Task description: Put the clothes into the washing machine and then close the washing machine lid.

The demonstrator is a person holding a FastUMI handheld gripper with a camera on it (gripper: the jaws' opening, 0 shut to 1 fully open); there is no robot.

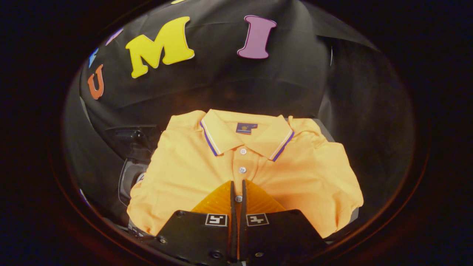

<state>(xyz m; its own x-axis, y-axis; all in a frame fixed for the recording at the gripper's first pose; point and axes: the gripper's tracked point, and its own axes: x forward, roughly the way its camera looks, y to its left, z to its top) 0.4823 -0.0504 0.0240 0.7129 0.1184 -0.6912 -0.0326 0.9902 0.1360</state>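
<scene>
Claw (238, 190) fingers nearly together.

The gripper (238, 184) covers the lower placket of the folded orange polo shirt (295, 173); whether its near-closed fingers pinch fabric cannot be told. The shirt hides the surface beneath it. A dark appliance part (129, 177) beside the shirt's sleeve is too dim to identify. The collar label (246, 128) is illegible.

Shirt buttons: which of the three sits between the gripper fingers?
The lowest placket button on the orange polo shirt lies in the narrow gap at the gripper fingertips. The other two lie beyond, toward the collar.
</scene>
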